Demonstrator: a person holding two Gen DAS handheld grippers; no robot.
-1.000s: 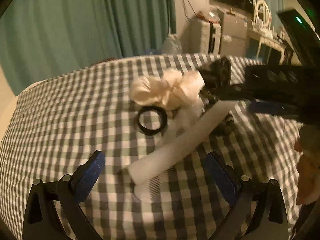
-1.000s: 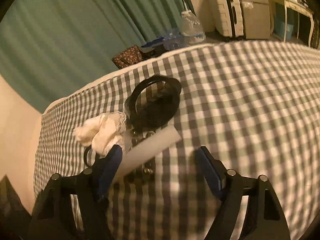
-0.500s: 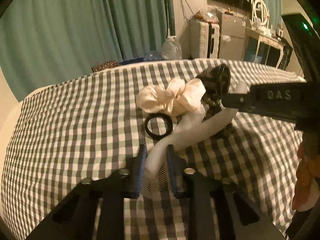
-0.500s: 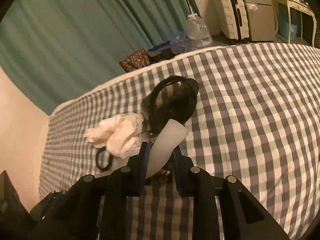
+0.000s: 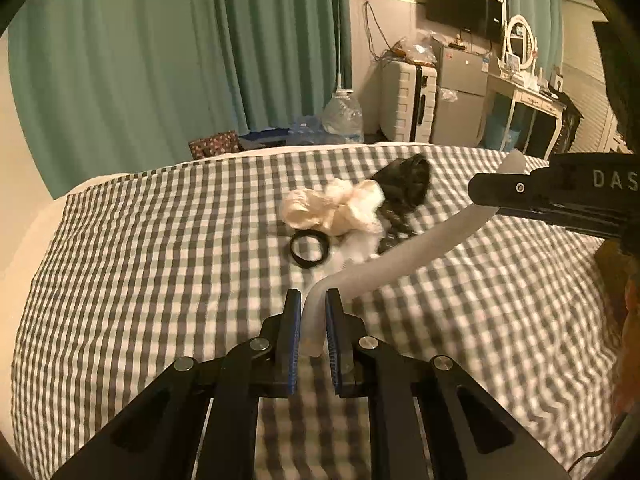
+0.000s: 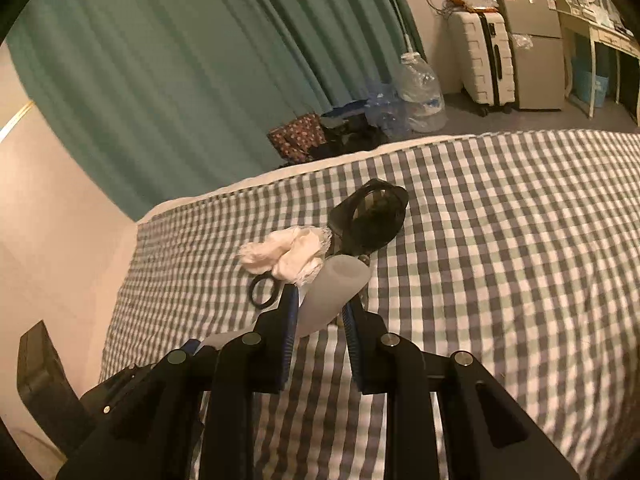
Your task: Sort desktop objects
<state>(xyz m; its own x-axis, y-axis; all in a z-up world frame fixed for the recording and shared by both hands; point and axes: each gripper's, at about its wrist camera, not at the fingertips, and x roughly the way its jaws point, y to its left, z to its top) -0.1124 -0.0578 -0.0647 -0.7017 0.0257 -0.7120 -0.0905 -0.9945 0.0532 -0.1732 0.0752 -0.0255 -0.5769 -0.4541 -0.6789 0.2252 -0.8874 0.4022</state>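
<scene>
Both grippers are clamped on the white sleeve (image 5: 404,258): left gripper (image 5: 313,312) at bottom centre, right gripper (image 6: 320,300) on its other end. Limp fabric may slip out, or snag the pile (image 5: 336,208) on the bed (image 5: 140,240).

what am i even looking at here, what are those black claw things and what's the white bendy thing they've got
There is no robot. A person holds a two-finger tool in each hand, and each tool carries a fisheye camera that looks out along its fingers.

One picture looks out from the left hand-held gripper, the other from the right hand-held gripper. Both are shut on the same pale flexible sheet, one at each end, so it sags in a curve between them above the bed.

On the green checked bedspread lie a crumpled white cloth, a black ring and a dark see-through pouch.

Behind are teal curtains and a suitcase.
</scene>
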